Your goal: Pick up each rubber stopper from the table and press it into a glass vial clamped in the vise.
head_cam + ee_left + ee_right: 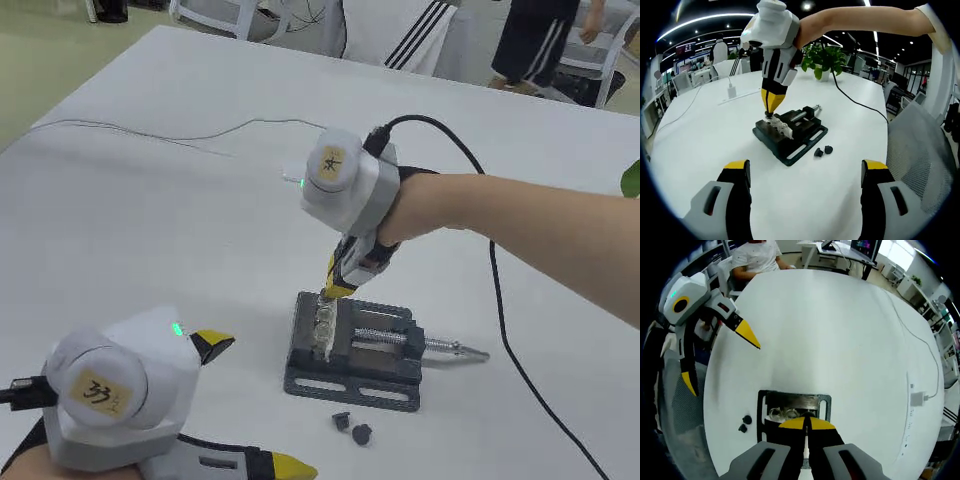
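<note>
A black vise (352,372) stands on the white table (150,220) with clear glass vials (325,325) clamped in its jaws. My right gripper (335,288) points straight down, shut, its yellow tips touching the top of the vials; whether a stopper sits under the tips is hidden. In the right gripper view the shut tips (807,421) cover the vials (781,414) and vise (795,401). Two dark rubber stoppers (352,428) lie loose just in front of the vise, also stoppers (823,150) and stoppers (744,423). My left gripper (252,405) hovers open and empty near the table's front edge, well short of the stoppers.
A black cable (500,300) runs from the right gripper across the table's right side. A thin white cable (150,132) with a charger (731,91) lies at the far left. A potted plant (822,55) stands at the far end, a mesh chair (920,150) beside the table.
</note>
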Tool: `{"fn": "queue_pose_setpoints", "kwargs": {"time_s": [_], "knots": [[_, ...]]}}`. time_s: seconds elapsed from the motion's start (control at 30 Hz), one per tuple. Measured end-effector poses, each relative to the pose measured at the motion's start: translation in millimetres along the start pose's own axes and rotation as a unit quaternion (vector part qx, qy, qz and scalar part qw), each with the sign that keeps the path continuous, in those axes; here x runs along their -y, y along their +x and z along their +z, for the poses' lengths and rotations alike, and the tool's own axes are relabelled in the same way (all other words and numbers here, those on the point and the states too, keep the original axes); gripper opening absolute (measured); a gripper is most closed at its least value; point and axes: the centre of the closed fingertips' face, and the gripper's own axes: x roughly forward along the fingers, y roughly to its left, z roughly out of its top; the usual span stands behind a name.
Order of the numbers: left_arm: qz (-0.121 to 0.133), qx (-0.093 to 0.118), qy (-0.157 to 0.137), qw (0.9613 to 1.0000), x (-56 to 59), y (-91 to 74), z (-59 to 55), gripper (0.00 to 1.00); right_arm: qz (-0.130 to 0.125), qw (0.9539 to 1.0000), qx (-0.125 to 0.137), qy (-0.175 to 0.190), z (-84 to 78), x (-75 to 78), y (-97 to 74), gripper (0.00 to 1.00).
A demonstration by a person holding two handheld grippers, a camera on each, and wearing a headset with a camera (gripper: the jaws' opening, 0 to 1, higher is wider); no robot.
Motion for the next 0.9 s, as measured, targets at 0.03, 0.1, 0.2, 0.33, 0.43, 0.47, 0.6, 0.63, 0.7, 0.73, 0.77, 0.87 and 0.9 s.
{"fn": "queue_pose_setpoints", "kwargs": {"time_s": [0.03, 0.1, 0.2, 0.33, 0.43, 0.47, 0.6, 0.63, 0.7, 0.73, 0.77, 0.87, 0.9], "knots": [[0.0, 0.0, 0.0, 1.0, 0.4, -0.6, 0.1, 0.91, -0.002, 1.0, 0.002, -0.002, 2.8, 3.1, 1.6, 0.0], [0.001, 0.0, 0.0, 1.0, 1.1, -1.5, 0.0, 0.91, -0.008, 0.9999, 0.003, -0.007, 3.4, 1.8, 1.5, 0.0], [0.001, 0.0, 0.001, 1.0, 2.8, -3.4, -0.9, 0.9, -0.015, 0.9998, 0.002, -0.012, 3.8, -0.1, 1.1, 0.0], [0.003, 0.002, 0.001, 1.0, 3.4, -6.0, -0.9, 0.9, -0.019, 0.9997, 0.002, -0.014, 4.4, -0.6, 0.7, 0.0], [0.003, 0.002, 0.0, 1.0, 3.5, -7.8, -1.9, 0.9, -0.023, 0.9996, 0.004, -0.017, 5.4, 2.0, 1.3, 0.0], [0.004, 0.001, 0.0, 1.0, 3.4, -8.0, -2.4, 0.9, -0.025, 0.9996, 0.004, -0.016, 5.4, 2.8, 1.1, 0.0], [0.004, 0.001, 0.0, 1.0, 3.2, -10.9, -4.0, 0.9, -0.029, 0.9995, 0.01, -0.012, 3.2, 3.7, -4.7, 0.25], [0.004, 0.001, 0.0, 1.0, 3.1, -11.3, -4.4, 0.9, -0.03, 0.9993, 0.018, -0.015, 4.4, 3.0, -6.0, 0.27], [0.004, -0.001, 0.0, 1.0, 2.5, -11.9, -5.3, 0.91, -0.025, 0.9994, 0.024, -0.005, 1.4, -0.5, -8.0, 0.27], [0.004, -0.001, 0.0, 1.0, 2.2, -12.2, -5.5, 0.9, -0.024, 0.9993, 0.028, 0.002, 0.1, -1.9, -8.1, 0.29], [0.004, -0.001, 0.001, 1.0, 1.9, -12.6, -5.4, 0.9, -0.026, 0.9992, 0.028, 0.001, -3.3, -3.0, -8.1, 0.32], [0.004, 0.0, 0.002, 1.0, 2.2, -13.0, -4.6, 0.91, -0.027, 0.9993, 0.026, -0.004, -12.1, -9.7, -7.7, 0.37], [0.004, 0.0, 0.002, 1.0, 2.2, -13.3, -4.3, 0.9, -0.025, 0.9994, 0.023, -0.005, -15.7, -13.3, -8.0, 0.34]]}}
